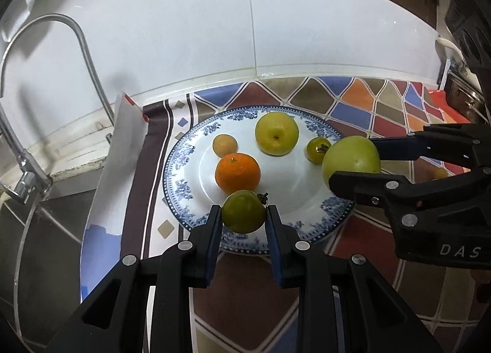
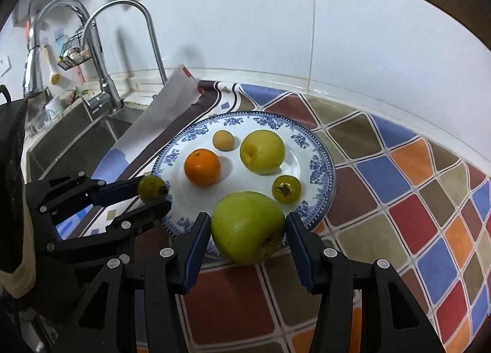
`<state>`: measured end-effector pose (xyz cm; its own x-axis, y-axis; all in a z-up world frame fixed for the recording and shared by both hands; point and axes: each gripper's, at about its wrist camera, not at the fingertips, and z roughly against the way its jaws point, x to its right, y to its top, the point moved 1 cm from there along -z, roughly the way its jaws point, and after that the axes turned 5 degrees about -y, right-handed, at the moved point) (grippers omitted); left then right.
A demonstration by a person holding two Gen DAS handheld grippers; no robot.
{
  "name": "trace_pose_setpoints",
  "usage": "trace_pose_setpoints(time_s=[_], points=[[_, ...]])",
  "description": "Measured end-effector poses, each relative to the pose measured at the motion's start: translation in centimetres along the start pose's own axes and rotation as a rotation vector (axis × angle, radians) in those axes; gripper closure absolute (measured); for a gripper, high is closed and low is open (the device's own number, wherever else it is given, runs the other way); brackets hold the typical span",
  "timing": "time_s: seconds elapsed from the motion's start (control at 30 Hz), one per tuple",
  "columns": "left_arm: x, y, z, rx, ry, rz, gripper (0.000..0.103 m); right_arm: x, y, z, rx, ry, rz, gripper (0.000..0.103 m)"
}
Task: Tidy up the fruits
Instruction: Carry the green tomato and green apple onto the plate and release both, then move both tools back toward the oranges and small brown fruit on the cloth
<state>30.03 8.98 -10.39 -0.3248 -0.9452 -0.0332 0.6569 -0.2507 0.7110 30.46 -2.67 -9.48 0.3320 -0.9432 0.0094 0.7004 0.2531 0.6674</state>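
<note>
Over the plate (image 1: 181, 187), our left tongs (image 1: 244, 215) pinched a small, soft tomato (image 1: 243, 211) gently at its sides while our right tongs (image 2: 248, 230) clamped a heavier, firm apple (image 2: 248, 227).

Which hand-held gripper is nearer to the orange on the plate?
Left. The left hand-held gripper, shut on a small green tomato, sits just beside the orange. The right hand-held gripper, holding a green apple, is at the plate's opposite edge.

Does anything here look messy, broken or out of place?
Nothing is spilled or broken. One oddity: the patterned mat has its left edge folded up, white underside showing, beside the sink.
</note>
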Motion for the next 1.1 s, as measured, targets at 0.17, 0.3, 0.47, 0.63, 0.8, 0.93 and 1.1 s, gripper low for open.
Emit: trace_pose_setpoints(time_s=[0.17,0.3,0.47,0.63,0.8,0.93,1.1], points=[[-0.1,0.1,-0.9,-0.012,-0.002,-0.015,0.074,0.1,0.5,-1.5,-0.032,0.014,-0.006,0.052],[-0.4,0.3,-0.8,-0.002,0.016,-0.008,0.062,0.2,0.8,-2.0,-0.034,0.012,-0.002,0.051],[-0.5,0.4,0.4,0.017,0.027,0.005,0.06,0.5,1.0,-0.6,0.016,-0.019,-0.015,0.049],[0.0,0.3,2.5,0.053,0.036,0.014,0.052,0.3,0.5,2.0,0.062,-0.068,0.007,0.049],[1.1,0.2,5.1,0.096,0.036,0.021,0.045,0.6,-0.7,5.2,0.106,-0.118,-0.017,0.042],[2.2,0.0,7.3,0.135,0.032,0.013,0.039,1.2,-1.9,8.4,0.152,-0.176,-0.062,0.037],[3.8,-0.2,10.1,0.191,0.022,-0.008,0.029,1.6,-3.3,11.9,0.208,-0.238,-0.097,0.032]])
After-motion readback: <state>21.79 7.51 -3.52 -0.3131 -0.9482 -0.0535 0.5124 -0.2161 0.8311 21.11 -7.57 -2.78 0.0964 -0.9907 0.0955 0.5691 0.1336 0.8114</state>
